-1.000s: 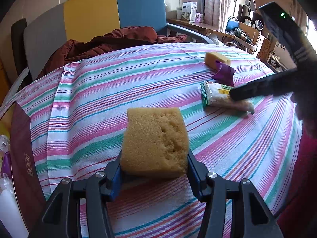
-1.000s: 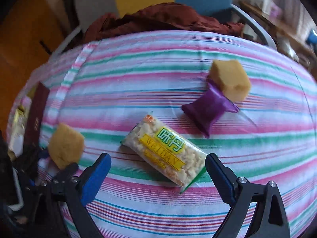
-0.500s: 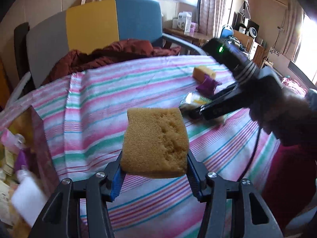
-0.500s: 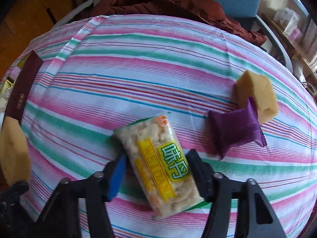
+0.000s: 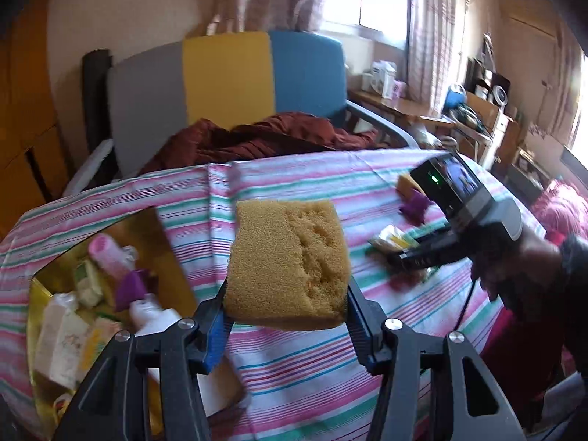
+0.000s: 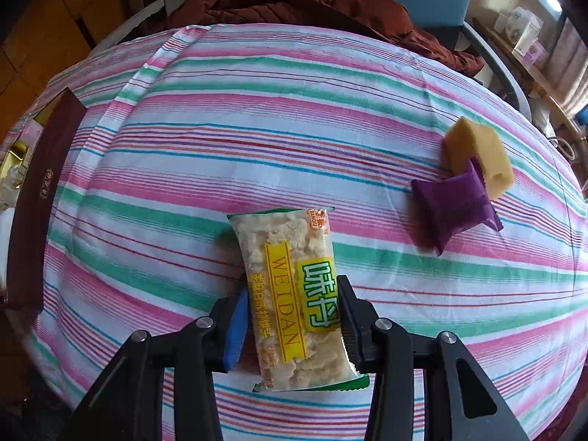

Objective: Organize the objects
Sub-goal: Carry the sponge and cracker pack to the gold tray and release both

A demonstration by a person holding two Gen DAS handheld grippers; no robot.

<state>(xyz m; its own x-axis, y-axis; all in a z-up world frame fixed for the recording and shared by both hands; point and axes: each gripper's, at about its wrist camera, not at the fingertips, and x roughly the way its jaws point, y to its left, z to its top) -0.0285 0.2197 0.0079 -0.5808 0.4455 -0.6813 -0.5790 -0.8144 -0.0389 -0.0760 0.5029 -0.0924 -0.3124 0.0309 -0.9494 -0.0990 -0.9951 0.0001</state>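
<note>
Sponge [image 5: 286,264] sits pinched in the left gripper [image 5: 284,305], above the cloth; the box [image 5: 40,349] lies lower left, nearer this hand. Right gripper [image 6: 292,316] squeezes the snack [image 6: 290,286] lengthwise.

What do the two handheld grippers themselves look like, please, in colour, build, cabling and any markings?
The left gripper and right gripper are both black plastic linkages with silver pivot screws and ribbed pads, one pad backed in blue. In the left wrist view the right unit carries a grey camera block with a green light, and a black cable hangs below the hand, dark-sleeved.
</note>
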